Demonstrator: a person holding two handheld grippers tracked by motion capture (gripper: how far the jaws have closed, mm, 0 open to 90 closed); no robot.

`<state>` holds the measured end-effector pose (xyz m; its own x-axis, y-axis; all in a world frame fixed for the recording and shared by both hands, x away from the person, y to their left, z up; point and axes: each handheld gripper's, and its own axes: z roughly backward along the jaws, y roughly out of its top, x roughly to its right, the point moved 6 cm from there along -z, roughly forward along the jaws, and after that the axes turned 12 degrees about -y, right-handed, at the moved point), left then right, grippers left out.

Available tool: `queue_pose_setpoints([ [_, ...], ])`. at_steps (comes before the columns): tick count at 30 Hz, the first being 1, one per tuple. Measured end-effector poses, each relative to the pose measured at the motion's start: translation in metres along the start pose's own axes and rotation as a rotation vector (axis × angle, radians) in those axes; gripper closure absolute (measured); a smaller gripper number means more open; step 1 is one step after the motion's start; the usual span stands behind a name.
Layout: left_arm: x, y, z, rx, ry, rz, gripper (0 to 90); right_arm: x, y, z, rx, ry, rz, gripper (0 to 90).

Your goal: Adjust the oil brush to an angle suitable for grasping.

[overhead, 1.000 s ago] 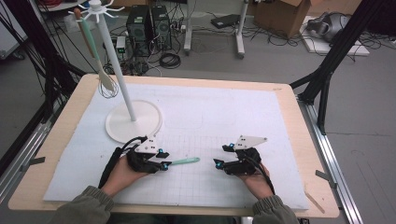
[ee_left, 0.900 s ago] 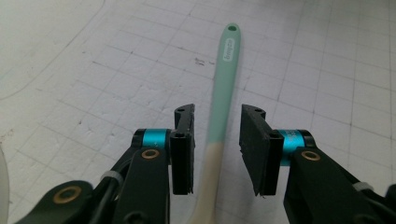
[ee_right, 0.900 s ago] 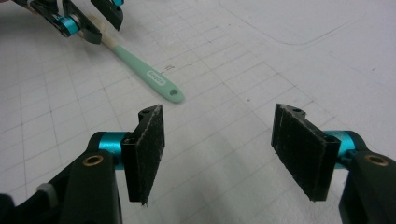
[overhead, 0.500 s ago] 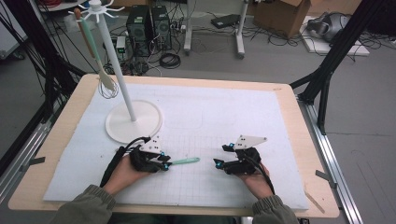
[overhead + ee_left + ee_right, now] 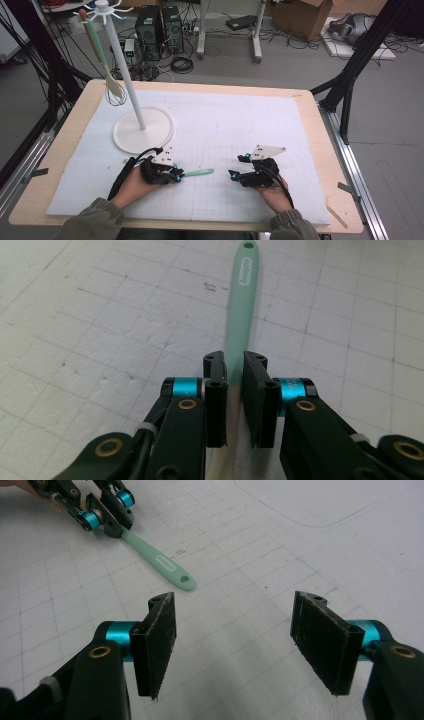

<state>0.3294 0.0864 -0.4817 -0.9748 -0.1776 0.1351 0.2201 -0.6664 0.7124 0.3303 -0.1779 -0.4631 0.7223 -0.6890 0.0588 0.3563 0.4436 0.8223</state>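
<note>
A mint-green utensil [image 5: 199,172] lies on the white gridded mat [image 5: 225,120], handle end with its hole pointing right. My left gripper [image 5: 179,174] has just been closing around its shaft. In the left gripper view the pads [image 5: 216,390] touch both sides of the utensil [image 5: 240,305], so the left gripper [image 5: 235,360] is shut on it. My right gripper [image 5: 237,166] rests on the mat to the right, open, with nothing between its jaws [image 5: 232,615]. In the right gripper view the utensil [image 5: 160,562] and the left gripper [image 5: 117,522] lie ahead at upper left.
A white stand with a round base [image 5: 144,131] and a tall pole stands at the back left. A whisk [image 5: 114,89] hangs from one of its top hooks. The wooden table edge [image 5: 330,150] borders the mat. Cables and boxes lie on the floor beyond.
The left gripper's jaws have narrowed onto the utensil's shaft. Both hands and the utensil stay where they were.
</note>
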Motion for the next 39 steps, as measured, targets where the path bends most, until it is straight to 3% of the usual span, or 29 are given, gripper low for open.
queue_pose_setpoints([
  [28, 0.0003, 0.0007, -0.0002, -0.001, -0.002, 0.003, 81.2, -0.0055, -0.004, -0.0072, -0.027, 0.003, -0.001, 32.1],
  [39, -0.0002, 0.0003, -0.0002, 0.006, -0.01, 0.009, 81.2, -0.0047, -0.0013, -0.0099, -0.011, 0.003, -0.003, 32.1],
])
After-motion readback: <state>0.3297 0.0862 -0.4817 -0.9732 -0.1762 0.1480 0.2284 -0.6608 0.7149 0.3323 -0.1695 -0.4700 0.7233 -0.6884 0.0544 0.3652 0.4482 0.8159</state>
